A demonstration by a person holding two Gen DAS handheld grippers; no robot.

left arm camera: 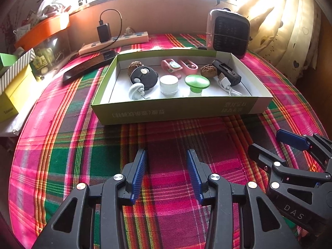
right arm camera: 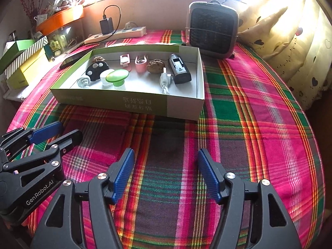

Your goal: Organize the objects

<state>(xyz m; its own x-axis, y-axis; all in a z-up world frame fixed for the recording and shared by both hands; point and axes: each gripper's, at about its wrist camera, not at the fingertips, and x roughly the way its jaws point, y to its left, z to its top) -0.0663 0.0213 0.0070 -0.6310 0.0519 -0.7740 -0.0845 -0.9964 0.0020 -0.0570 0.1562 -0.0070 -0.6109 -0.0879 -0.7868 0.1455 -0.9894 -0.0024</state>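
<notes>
A shallow green and white cardboard box [left arm camera: 178, 110] [right arm camera: 182, 105] lies on the plaid cloth. In it lie a black round disc [left arm camera: 144, 77], a white jar [left arm camera: 169, 84], a green mushroom-shaped knob [left arm camera: 196, 83] [right arm camera: 116, 77], two walnuts [left arm camera: 208, 71], two pink clips [left arm camera: 172, 66], a black charger [left arm camera: 227, 72] [right arm camera: 179, 68] and a white USB cable [left arm camera: 225, 84]. My left gripper [left arm camera: 166, 157] is open and empty, over the cloth in front of the box. My right gripper [right arm camera: 166, 157] is open and empty beside it, also short of the box.
A small fan heater [right arm camera: 211, 35] stands behind the box at right. A power strip [left arm camera: 114, 41] with a black adapter lies at the back wall. A dark phone [left arm camera: 89, 66] lies left of the box. Yellow and striped boxes [left arm camera: 14, 87] stand at far left. A curtain [right arm camera: 290, 31] hangs right.
</notes>
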